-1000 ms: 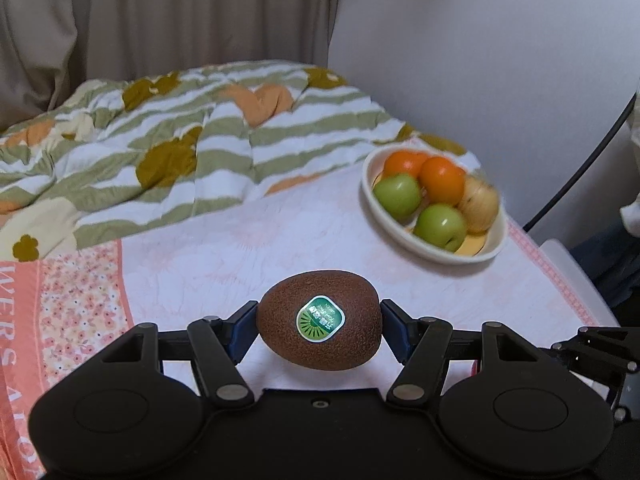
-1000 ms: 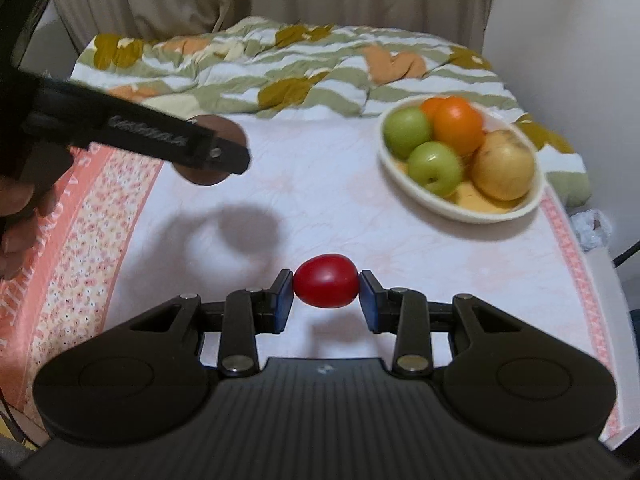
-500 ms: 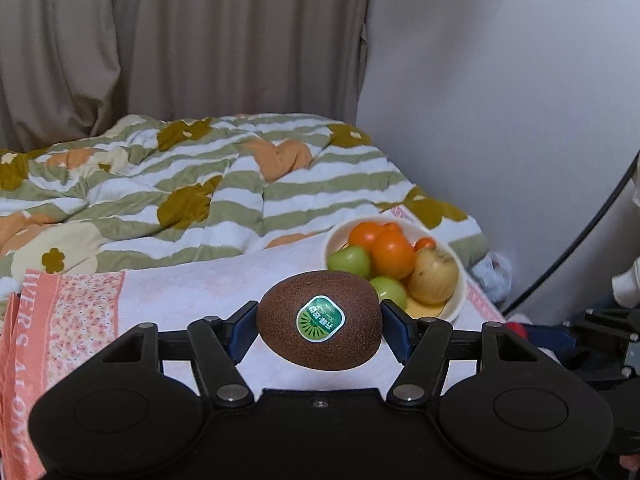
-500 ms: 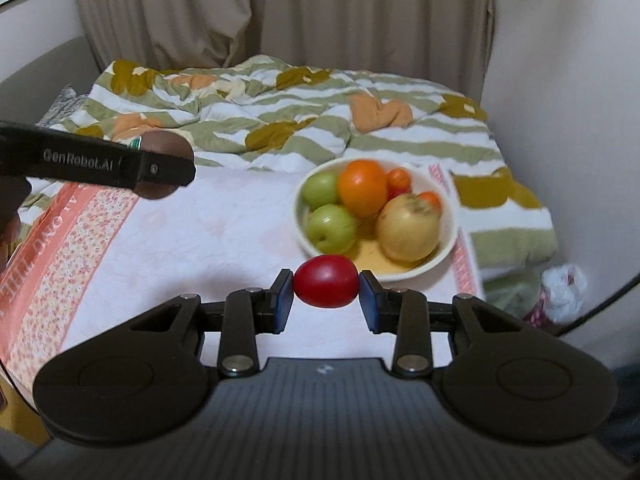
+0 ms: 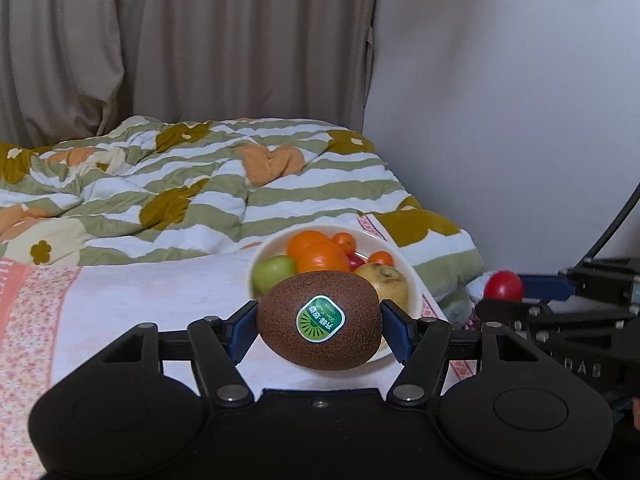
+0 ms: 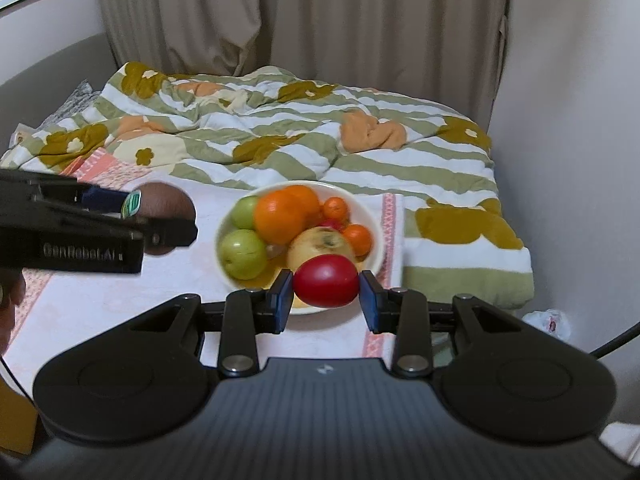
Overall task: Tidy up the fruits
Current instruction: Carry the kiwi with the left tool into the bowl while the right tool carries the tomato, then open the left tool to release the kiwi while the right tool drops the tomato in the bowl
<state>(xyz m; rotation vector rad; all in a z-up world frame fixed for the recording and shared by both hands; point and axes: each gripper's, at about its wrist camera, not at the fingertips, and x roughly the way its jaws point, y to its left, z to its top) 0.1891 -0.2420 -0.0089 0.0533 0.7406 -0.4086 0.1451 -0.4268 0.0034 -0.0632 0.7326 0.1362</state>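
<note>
Brown kiwi [image 5: 318, 322]: my left gripper [image 5: 319, 326] squeezed it from both sides, up in the air, just in front of the white bowl [image 5: 408, 276]. Its green sticker faced me.
Red tomato [image 6: 326, 281]: my right gripper [image 6: 326, 295] pinched it tight, up in the air, at the near edge of the bowl.
White bowl: it sat on the pink cloth [image 6: 100, 300]. Inside were two green apples [image 6: 243, 254], big oranges [image 6: 282, 211], small oranges [image 6: 357, 239] and a yellow pear [image 6: 318, 246].
Striped blanket [image 6: 280, 140]: it lay bunched up behind the bowl.
Beige curtain [image 5: 200, 48]: it hung far behind the bowl, past the blanket.
</note>
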